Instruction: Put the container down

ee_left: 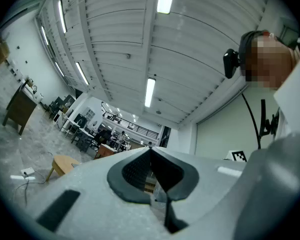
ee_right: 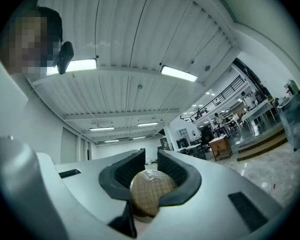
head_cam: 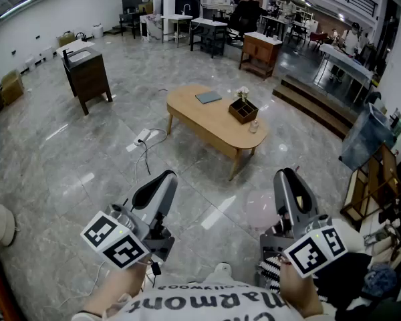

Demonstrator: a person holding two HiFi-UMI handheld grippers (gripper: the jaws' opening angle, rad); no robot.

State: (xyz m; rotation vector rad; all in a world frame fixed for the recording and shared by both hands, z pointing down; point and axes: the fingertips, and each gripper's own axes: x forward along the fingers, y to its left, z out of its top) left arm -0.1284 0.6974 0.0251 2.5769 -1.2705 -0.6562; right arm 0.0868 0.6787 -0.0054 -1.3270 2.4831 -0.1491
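Tan and cross-hatched, the round face of the container [ee_right: 151, 191] sits low between the jaws of the right hand-held gripper [ee_right: 150, 157], which pinch it from both sides, their tips not quite meeting. The left hand-held gripper [ee_left: 151, 151] is pressed together on nothing. Both hang over the marble floor [head_cam: 87, 172], well apart from the oval wooden tabletop [head_cam: 194, 116] ahead. I judge the set-down not yet begun: next comes an approach to a bare stretch by the tabletop's near edge, then a gentle lowering before release. Only the right gripper view shows the container; the head view hides it but lays out the way to the tabletop.
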